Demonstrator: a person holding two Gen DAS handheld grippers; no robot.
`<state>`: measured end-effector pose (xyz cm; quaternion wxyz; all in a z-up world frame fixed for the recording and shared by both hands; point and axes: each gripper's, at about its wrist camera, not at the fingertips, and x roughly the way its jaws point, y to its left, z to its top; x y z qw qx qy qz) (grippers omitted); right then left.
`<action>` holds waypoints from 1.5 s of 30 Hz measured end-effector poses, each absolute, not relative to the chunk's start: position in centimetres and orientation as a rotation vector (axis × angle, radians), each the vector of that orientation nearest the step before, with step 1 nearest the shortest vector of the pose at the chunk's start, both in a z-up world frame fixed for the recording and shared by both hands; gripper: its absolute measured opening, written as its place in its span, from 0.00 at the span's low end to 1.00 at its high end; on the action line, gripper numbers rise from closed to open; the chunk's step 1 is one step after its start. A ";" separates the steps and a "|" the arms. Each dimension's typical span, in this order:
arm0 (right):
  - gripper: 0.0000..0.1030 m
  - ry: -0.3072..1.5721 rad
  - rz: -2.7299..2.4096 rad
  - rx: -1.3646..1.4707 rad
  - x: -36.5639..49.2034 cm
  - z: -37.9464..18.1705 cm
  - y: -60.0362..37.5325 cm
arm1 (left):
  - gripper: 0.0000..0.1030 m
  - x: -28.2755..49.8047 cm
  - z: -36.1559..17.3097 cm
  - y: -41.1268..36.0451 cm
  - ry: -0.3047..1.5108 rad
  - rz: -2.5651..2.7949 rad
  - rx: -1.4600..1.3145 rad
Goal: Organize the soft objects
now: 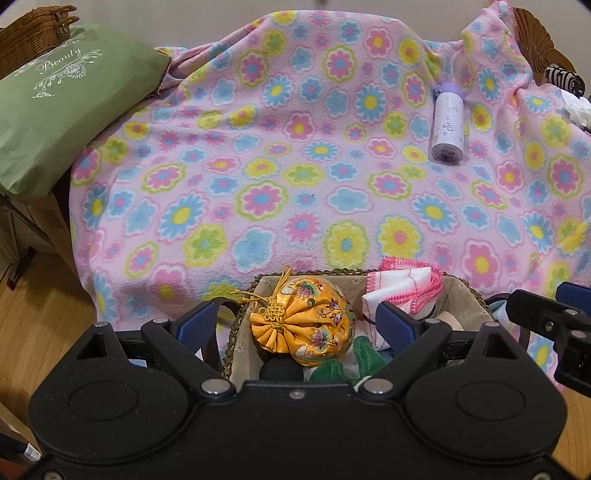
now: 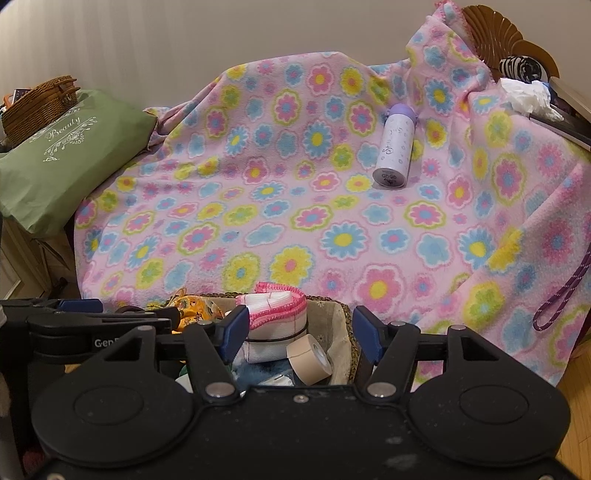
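Observation:
A woven basket (image 1: 469, 295) with a beige lining stands at the front edge of the flowered blanket. It holds an orange silk pouch (image 1: 314, 325), a rolled white cloth with pink trim (image 1: 402, 288), a green soft item (image 1: 351, 365) and a beige tape roll (image 2: 310, 358). My left gripper (image 1: 299, 321) is open over the basket, its fingers on either side of the pouch. My right gripper (image 2: 299, 328) is open over the basket's right part, around the white cloth (image 2: 273, 314) and the tape roll. The right gripper's tips also show in the left wrist view (image 1: 546, 314).
A pink flowered blanket (image 1: 295, 155) covers the surface. A white bottle with a purple cap (image 1: 448, 125) lies on it at the right. A green "Beauty" pillow (image 1: 62, 110) and a wicker basket (image 1: 33, 33) are at the left. A purple cord (image 2: 561, 291) hangs at the right.

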<state>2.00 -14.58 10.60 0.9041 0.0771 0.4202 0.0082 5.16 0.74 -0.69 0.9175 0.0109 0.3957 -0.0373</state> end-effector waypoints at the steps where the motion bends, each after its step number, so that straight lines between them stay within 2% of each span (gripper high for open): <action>1: 0.60 0.868 0.017 0.160 2.0 10.6 -14.6 | 0.87 5.2 -0.7 0.7 0.814 -0.077 0.023; 6: 0.60 0.868 0.017 0.159 2.0 10.6 -14.6 | 0.91 5.2 -0.7 0.8 0.812 -0.078 0.024; 45: 0.64 0.872 0.018 0.163 1.9 10.6 -14.7 | 0.91 5.0 -0.6 0.7 0.813 -0.076 0.013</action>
